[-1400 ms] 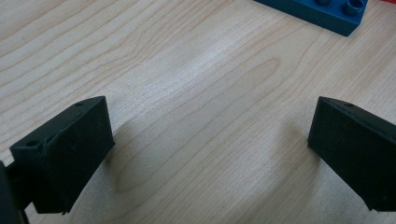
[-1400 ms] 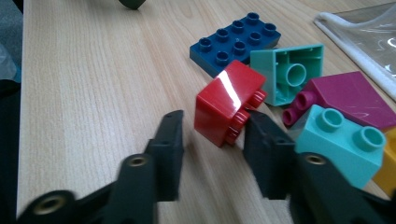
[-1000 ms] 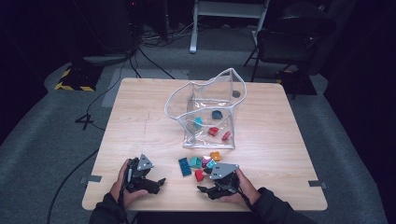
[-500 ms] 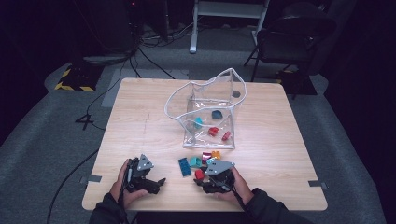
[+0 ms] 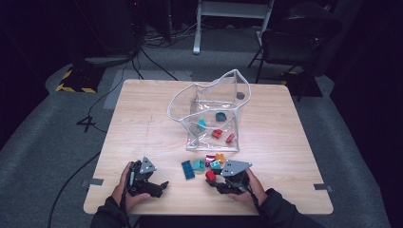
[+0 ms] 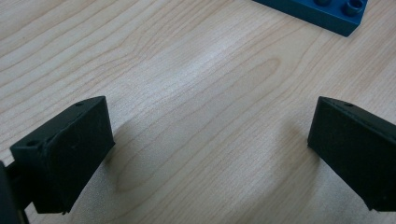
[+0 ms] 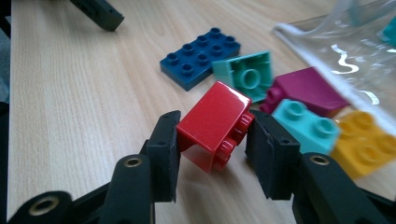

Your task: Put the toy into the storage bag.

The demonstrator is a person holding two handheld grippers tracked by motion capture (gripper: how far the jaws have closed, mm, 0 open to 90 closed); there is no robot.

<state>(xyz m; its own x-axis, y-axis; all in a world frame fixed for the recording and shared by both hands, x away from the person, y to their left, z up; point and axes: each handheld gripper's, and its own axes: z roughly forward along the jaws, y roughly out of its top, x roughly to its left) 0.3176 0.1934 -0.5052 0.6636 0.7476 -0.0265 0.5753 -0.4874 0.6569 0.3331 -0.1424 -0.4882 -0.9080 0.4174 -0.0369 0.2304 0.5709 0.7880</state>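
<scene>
Now my right tongs have just closed and pinch the red block, near the pile by the clear bag. It's hard, light and shiny, so flat sides grip best. My left tongs stay wide open.

Stock as I count it from my station:

- loose plastic building bricks on the wooden desk: six, namely one dark blue flat plate, one teal square brick, one magenta brick, one light turquoise brick, one yellow brick, one red brick
- clear plastic bags: one
- bricks inside the bag: four
- grippers: two
</scene>
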